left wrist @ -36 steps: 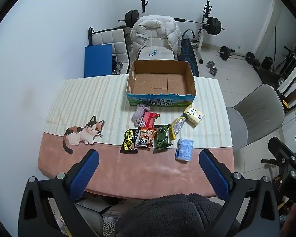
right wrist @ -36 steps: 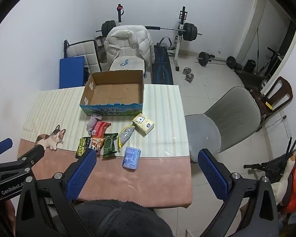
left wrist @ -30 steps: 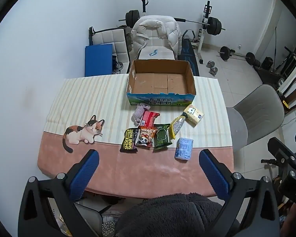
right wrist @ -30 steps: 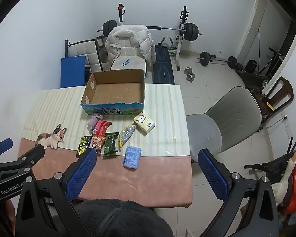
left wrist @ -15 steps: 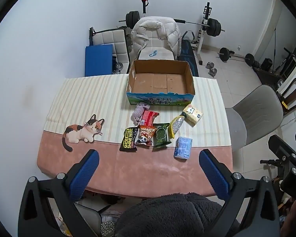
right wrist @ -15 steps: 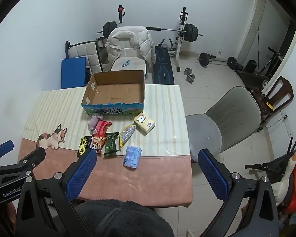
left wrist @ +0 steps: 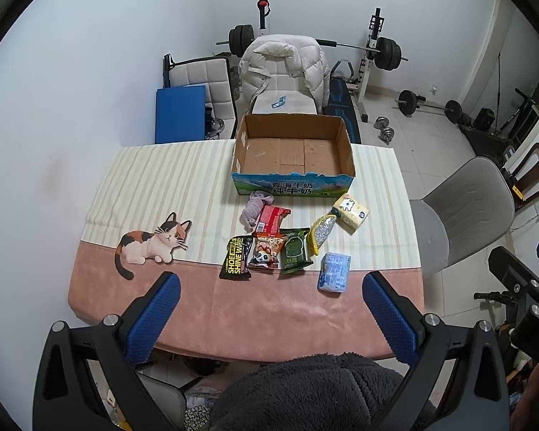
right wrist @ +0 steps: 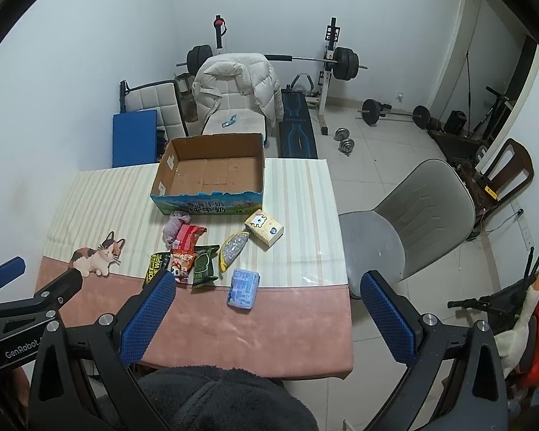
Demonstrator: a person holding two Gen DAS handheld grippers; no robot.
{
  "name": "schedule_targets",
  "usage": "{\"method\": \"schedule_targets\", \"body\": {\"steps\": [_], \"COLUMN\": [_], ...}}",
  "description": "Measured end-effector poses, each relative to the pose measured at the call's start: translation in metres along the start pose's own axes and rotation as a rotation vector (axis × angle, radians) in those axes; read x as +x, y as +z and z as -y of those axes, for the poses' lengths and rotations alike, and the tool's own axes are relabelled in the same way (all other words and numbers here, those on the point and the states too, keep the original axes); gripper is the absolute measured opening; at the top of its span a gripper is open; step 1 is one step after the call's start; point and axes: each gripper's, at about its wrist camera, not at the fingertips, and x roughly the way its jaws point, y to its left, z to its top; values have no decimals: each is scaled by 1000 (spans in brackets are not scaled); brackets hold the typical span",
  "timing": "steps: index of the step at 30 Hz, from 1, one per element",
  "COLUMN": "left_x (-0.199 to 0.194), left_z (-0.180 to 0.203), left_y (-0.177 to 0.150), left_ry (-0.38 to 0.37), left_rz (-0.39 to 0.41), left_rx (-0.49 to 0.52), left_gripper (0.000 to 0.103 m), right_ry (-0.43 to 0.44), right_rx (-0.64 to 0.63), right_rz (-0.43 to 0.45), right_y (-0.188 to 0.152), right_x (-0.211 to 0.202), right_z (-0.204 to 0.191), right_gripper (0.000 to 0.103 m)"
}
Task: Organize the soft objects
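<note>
We held both the left hand-held gripper (left wrist: 269, 309) and right hand-held gripper (right wrist: 266, 305) spread wide and empty, high above the surface (left wrist: 269, 309), the blue tissue pack (right wrist: 243, 288) lying lengthwise just upper left of the right one, nearer it, below the cardboard box (right wrist: 212, 170).

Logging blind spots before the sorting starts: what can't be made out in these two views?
- Black shoe-wipe packet: right wrist view, partly behind the right tool's blue finger pad.
- Small print on the light-blue soft pack: too small in both views.
- Table's near edge: left wrist view, hidden by dark fleece.
</note>
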Motion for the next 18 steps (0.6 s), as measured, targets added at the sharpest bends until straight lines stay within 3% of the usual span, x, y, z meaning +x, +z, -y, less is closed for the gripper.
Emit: {"method": "schedule_targets", "body": {"steps": [18], "left_x": [0], "left_z": [1], "left_y": [-1], "left_ry": [-14], "left_rz": [27], "left_rx": [-3], "left_gripper": [103], "right_ry": [-19], "right_rx": [20], "right_rz": [26], "right_y": [-6], "right_x": [-1], "right_z": [3], "right_gripper": [103]}}
